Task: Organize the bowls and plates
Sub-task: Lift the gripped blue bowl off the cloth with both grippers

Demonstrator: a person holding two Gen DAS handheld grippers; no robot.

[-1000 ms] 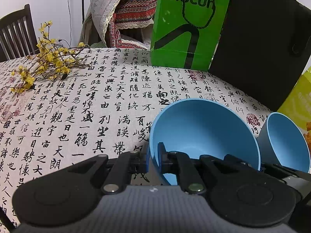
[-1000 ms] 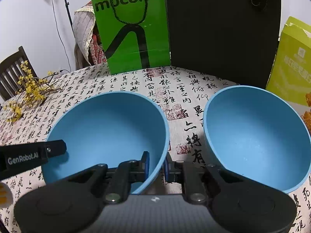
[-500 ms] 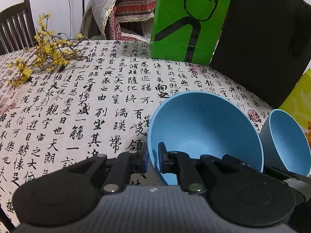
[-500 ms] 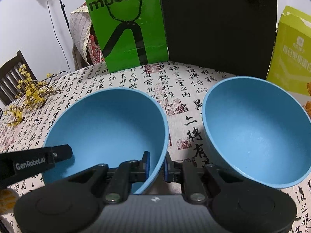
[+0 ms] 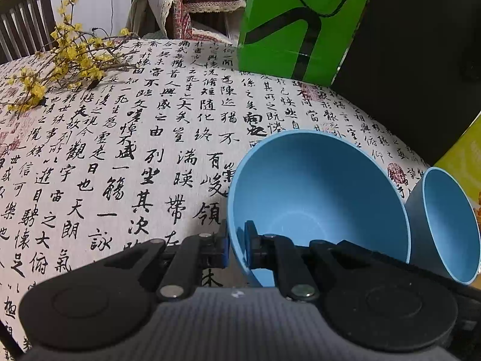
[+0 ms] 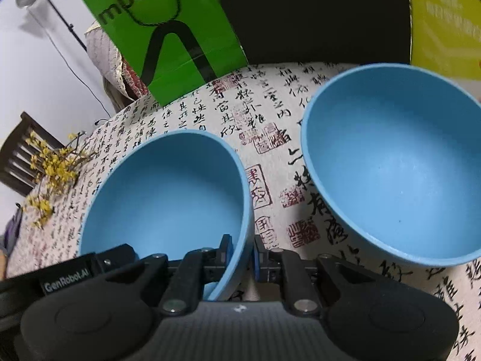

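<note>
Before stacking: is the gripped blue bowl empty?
Empty: the gripped round blue plastic bowl shows a bare interior in both wrist views.

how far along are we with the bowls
Nothing looks stacked yet. In hand: the left gripper and right gripper are both shut on opposite sides of one blue bowl. Left: the second blue bowl sits apart, beside it. No plates in view.

The left gripper (image 5: 237,248) angles steeply downward, jaws clamped on a blue bowl's rim (image 5: 233,225). The right gripper (image 6: 243,255), rolled sideways, likewise pinches the same bowl's opposite rim (image 6: 245,219).
</note>
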